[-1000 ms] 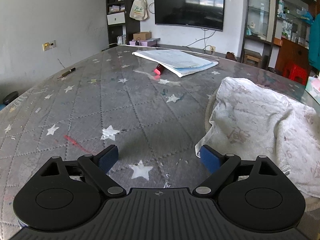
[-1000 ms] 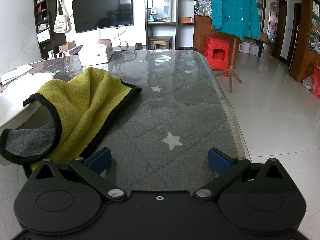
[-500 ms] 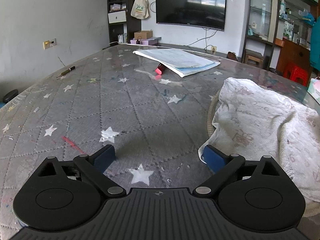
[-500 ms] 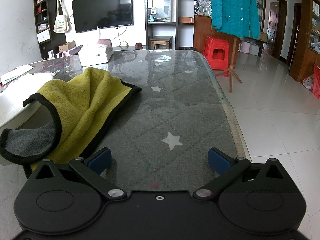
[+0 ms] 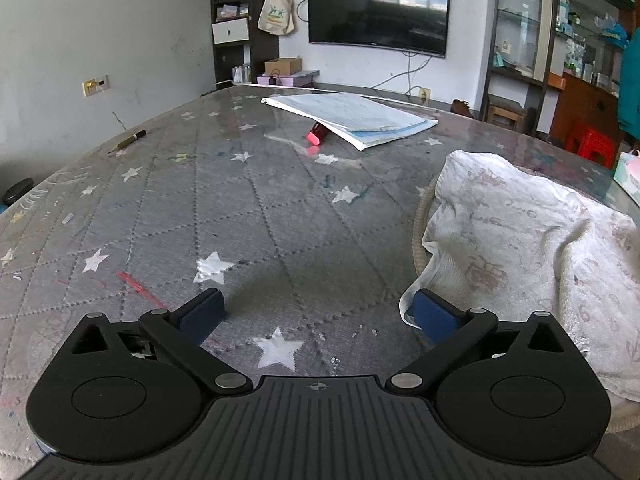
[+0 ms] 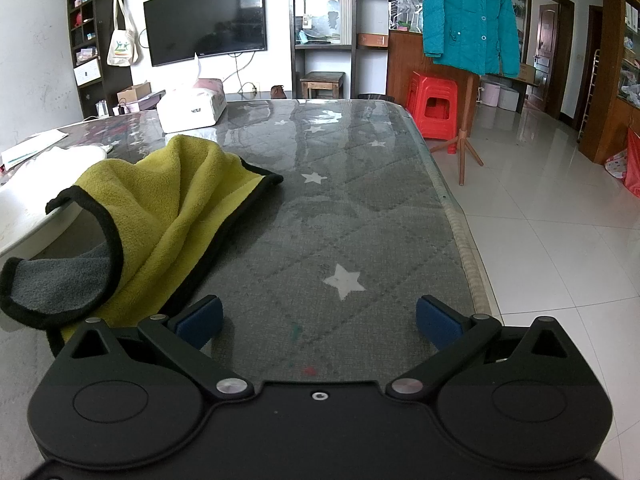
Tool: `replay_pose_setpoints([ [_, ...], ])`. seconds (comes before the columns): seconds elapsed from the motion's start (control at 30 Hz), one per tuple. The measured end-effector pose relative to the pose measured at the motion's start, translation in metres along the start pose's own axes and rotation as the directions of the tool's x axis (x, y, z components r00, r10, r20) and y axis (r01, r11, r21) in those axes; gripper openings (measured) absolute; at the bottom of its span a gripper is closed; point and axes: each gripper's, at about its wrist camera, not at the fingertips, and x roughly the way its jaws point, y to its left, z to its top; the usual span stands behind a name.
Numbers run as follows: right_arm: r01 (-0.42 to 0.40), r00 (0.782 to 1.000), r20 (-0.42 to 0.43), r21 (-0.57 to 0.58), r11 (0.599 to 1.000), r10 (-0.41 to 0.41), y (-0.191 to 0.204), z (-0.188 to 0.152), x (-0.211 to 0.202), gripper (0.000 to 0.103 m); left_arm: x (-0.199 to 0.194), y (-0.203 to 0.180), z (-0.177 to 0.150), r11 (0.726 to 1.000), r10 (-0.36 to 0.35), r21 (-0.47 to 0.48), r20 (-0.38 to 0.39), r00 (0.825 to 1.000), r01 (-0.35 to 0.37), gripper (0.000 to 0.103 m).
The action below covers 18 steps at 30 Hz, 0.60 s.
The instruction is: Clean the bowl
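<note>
Slightly nearer the white towel (image 5: 532, 240) than before, the left gripper (image 5: 316, 314) stayed open. Right gripper (image 6: 318, 318) hung open, empty, near the yellow cloth (image 6: 160, 208).

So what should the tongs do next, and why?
Probably the right tongs should slide left and close on the yellow cloth. Both tongs are open and hold nothing, and that cloth lies just beside the right ones, draped against the white bowl. The left tongs sit next to a white towel covering the bowl.
</note>
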Motion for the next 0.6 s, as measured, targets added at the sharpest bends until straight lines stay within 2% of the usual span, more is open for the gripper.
replay_pose_setpoints([
  [0.6, 0.000, 1.000, 0.000, 0.000, 1.000, 0.000, -0.0001, 0.0001, -0.0001, 0.103, 0.0007, -0.0026, 0.0002, 1.000, 0.000, 0.000, -0.001, 1.000, 0.000, 0.103],
])
